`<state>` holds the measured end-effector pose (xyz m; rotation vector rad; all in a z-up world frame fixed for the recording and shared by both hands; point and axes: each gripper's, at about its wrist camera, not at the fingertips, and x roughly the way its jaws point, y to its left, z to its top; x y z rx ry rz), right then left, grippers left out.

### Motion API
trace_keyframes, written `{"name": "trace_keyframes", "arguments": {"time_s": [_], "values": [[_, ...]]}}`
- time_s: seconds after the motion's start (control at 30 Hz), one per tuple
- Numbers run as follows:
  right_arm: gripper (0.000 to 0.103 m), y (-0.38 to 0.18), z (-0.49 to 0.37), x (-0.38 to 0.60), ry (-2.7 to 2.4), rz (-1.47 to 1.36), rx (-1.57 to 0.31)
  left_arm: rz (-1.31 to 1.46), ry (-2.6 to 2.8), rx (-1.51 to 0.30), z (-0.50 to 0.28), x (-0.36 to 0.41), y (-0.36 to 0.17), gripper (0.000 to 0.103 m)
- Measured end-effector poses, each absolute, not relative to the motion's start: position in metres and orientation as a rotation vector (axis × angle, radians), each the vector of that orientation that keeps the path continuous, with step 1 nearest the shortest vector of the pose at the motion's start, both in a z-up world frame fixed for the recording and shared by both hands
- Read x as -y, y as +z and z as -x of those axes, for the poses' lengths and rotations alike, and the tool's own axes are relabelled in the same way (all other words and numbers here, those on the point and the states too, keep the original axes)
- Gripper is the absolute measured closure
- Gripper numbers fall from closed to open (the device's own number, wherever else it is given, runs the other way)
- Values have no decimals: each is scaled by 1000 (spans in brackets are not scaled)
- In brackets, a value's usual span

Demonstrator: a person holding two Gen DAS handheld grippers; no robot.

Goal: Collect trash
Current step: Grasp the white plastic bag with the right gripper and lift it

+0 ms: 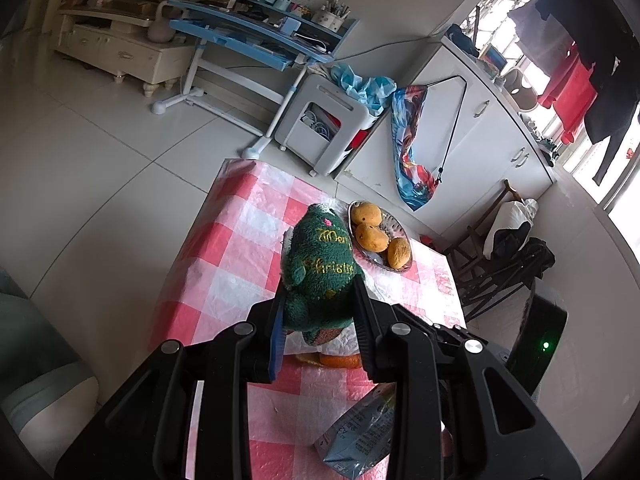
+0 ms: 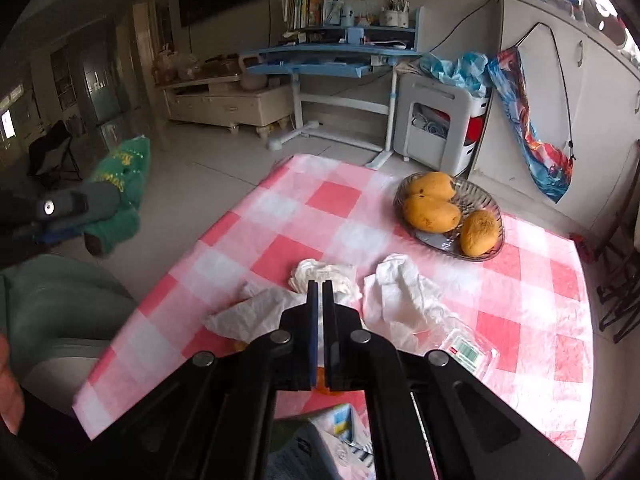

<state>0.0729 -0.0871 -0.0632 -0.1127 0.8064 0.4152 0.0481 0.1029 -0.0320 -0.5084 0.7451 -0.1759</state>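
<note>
My left gripper [image 1: 320, 292] is shut on a green knitted Christmas stocking [image 1: 320, 256], held above the pink checked table [image 1: 240, 240]. The right wrist view shows that stocking [image 2: 120, 184] hanging left of the table, over the floor. My right gripper [image 2: 320, 284] is shut, and I see nothing between its pads. It hovers just over a crumpled tissue ball [image 2: 340, 276]. A flattened tissue [image 2: 256, 312] lies to its left and another tissue [image 2: 404, 296] to its right. A clear wrapper with a label [image 2: 466, 350] and a squashed carton [image 2: 320, 440] lie nearer me.
A glass bowl [image 2: 480, 196] with three mangoes stands at the table's far right. Orange peel [image 1: 340, 360] lies under the left gripper. Beyond the table are a blue desk [image 2: 332, 56], a grey cart [image 2: 436, 120] and white cabinets [image 2: 560, 80]. A dark folding chair [image 1: 500, 272] stands beside the table.
</note>
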Motion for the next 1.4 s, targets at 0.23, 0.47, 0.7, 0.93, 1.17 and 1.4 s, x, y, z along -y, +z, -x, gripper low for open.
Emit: {"name": "trace_keyframes", "arguments": {"time_s": [0.23,0.47,0.7,0.93,1.17,1.4], "values": [[18,-94,-74,26,395,352,-901,529,-169,-745,-49,-109,-33,74],[92,-104,-84,40,385,284,-949,545,-181,-745,-48,-110,-32,74],[97,-68,-83,88,453,-29,-841,540,-178,-735,-46,-109,-29,74],[19,-72,-82,73,490,19,-877,541,-168,-738,-47,-106,-30,74],[31,-114,-78,14,365,415,-943,542,-170,-740,-46,-106,-30,74],[97,-111,-82,43,426,195,-962,548,-176,-734,-45,-108,-28,74]]}}
